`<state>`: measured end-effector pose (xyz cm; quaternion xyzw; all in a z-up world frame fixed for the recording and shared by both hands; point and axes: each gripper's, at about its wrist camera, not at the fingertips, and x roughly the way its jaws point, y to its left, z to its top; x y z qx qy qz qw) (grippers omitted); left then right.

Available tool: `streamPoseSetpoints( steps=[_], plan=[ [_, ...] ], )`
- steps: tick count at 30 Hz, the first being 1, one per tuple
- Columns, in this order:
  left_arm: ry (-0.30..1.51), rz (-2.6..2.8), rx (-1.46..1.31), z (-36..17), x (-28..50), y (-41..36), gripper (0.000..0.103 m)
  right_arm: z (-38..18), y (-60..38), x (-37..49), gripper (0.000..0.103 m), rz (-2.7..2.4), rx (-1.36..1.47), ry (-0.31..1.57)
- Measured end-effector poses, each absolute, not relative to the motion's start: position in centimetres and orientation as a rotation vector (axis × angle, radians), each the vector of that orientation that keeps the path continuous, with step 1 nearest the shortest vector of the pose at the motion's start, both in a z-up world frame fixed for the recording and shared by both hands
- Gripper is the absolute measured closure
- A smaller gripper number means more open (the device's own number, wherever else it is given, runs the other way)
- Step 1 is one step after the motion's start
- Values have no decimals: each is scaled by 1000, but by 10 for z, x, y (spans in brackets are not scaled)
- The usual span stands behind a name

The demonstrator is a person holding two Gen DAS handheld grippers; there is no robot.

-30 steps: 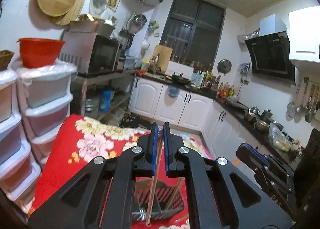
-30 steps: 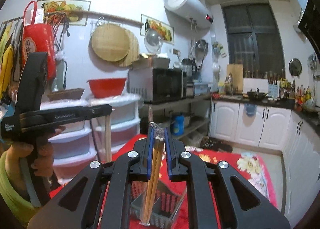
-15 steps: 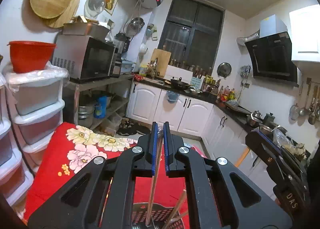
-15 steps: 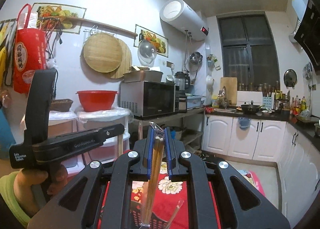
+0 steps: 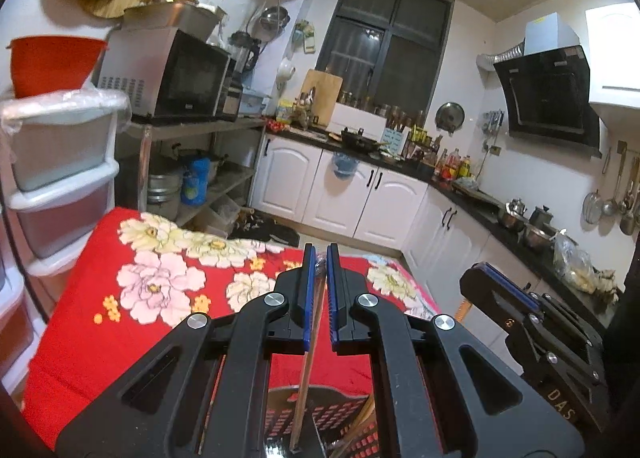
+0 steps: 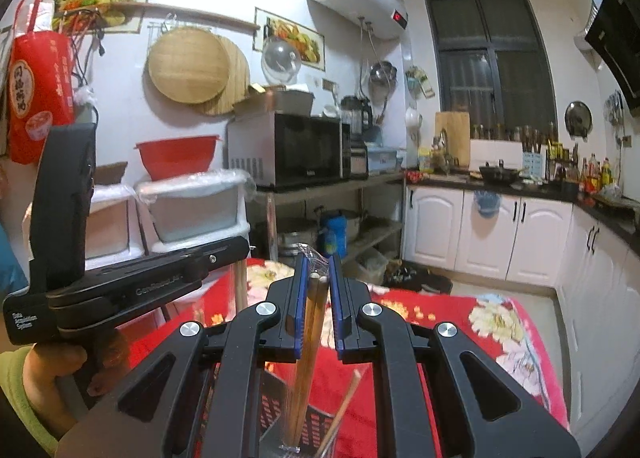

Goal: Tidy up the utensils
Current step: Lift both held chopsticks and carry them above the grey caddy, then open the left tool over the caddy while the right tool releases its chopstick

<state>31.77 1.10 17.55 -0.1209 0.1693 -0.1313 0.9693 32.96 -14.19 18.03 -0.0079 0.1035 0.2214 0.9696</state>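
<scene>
- The red floral cloth (image 5: pixel 132 298) covers the surface across the lower half of both views; in the left wrist view it fills the lower left and centre.
- White cabinets (image 5: pixel 352 198) under a dark counter (image 5: pixel 472 194) run across the middle and right of the left wrist view, with a black range hood (image 5: pixel 548 94) at upper right.
- A microwave (image 6: pixel 304 150) sits on a metal shelf at the centre of the right wrist view; stacked plastic drawers (image 5: pixel 56 162) with a red bowl (image 5: pixel 52 62) on top stand at the left edge of the left wrist view.
- The left gripper (image 5: pixel 318 294) fills the bottom centre of its own view, its jaws narrow and pinched on a single chopstick (image 5: pixel 306 374) that hangs down into the basket.
- The right gripper (image 6: pixel 318 298) fills the bottom centre of its view, jaws narrow and clamped on a bundle of chopsticks in a clear sleeve (image 6: pixel 308 358), upright, the lower end inside the basket.
- The dark slotted basket (image 5: pixel 340 418) lies at the bottom edge of both views, on the cloth; loose chopsticks (image 6: pixel 344 410) lean inside it.
- A person's hand (image 6: pixel 52 378) with a green sleeve grips the left gripper's handle at the lower left of the right wrist view.
</scene>
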Motion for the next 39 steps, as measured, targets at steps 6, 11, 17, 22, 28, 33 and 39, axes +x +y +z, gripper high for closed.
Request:
streamPoseSetpoints(
  steps=[6,11,17,22,28,33,39],
  plan=[
    [386,-273,-242,150,320,9,102,153,-140,338,92,424,21,280],
    [431,-276,-228,132,322,6,102,137,-140,340,92,408,37,320],
    [443,-264,-203,121,319,9,102,122,-143,340,92,400,34,355],
    [453,-269,-190,117,316,11,102,114,-143,339,92,397,39,378],
    [456,-271,-188,116,313,10,101,112,-144,334,92,395,36,397],
    [468,-263,-192,113,310,15,101,110,-150,330,90,382,49,413],
    [485,-261,-194,110,304,17,97,104,-156,327,81,374,65,451]
  ],
)
